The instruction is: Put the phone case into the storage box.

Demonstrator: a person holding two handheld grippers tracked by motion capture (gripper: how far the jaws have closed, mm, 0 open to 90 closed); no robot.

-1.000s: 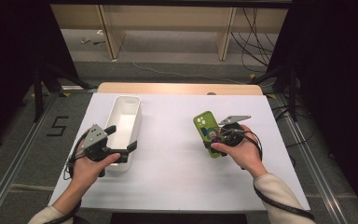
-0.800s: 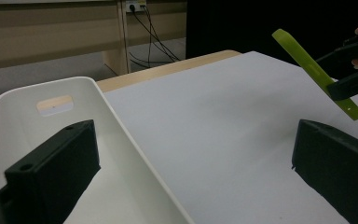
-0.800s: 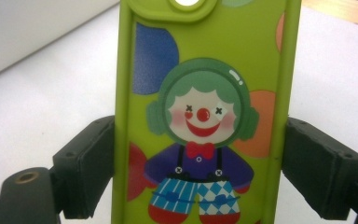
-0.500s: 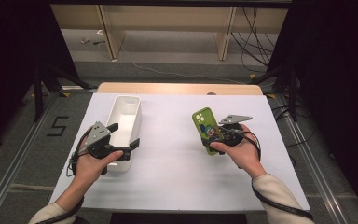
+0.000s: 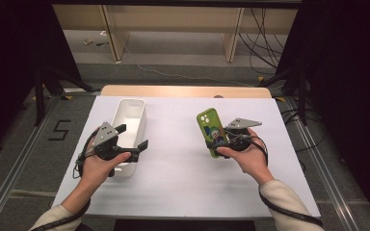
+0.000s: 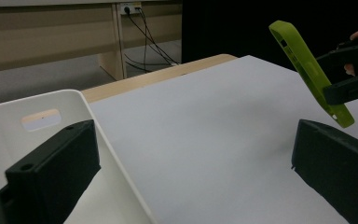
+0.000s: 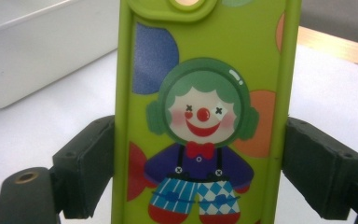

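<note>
High view: a white-topped table (image 5: 183, 192) on grey floor, dark curtains around.

Left gripper view: the left gripper (image 6: 191, 172) gapes wide, empty, over a white plastic bin's (image 6: 46, 112) rim.

Right gripper view: the right gripper (image 7: 198, 172) clamps a lime-green clown-printed phone case (image 7: 200, 93) (edges pinched), raised off the table.

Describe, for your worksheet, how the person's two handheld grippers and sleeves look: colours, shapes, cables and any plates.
Both the left gripper and the right gripper are black, each with two blocky, flat-faced jaws. Each carries a grey three-cornered plate on top. A black cable loops from each gripper back along the wrist. The person wears light cream sleeves that end short of the wrists.
</note>
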